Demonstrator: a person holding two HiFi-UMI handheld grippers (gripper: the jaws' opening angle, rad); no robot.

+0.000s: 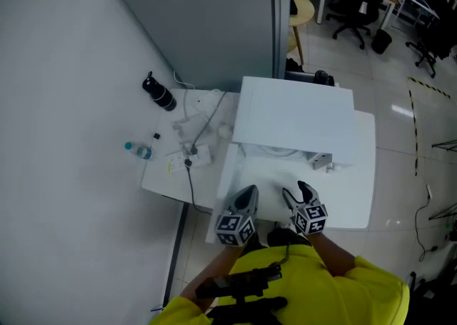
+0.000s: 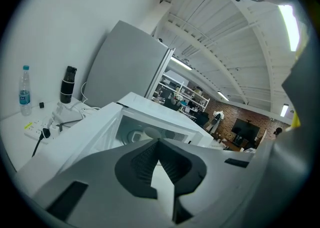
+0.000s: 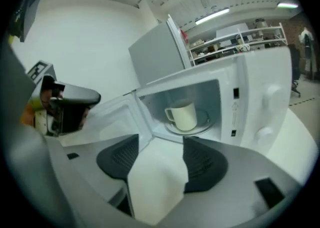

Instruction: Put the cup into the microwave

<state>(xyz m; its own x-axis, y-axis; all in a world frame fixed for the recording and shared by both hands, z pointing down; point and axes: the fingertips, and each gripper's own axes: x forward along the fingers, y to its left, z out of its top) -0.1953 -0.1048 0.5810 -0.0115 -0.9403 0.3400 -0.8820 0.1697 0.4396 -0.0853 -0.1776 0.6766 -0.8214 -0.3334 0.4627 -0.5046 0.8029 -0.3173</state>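
Cup (image 3: 186, 115) stands upright on the round plate (image 3: 202, 128) inside the open microwave (image 3: 260, 91), your right claw (image 3: 160, 140) is partly open and empty, just in front of it, your left claw (image 2: 159, 143) is pinched together, holding nothing.

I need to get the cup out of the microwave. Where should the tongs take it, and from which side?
Probably the handle, coming in through the open front, slightly from the left: the cup stands upright on the turntable, handle sticking out leftward, and the microwave is walled on every other side.
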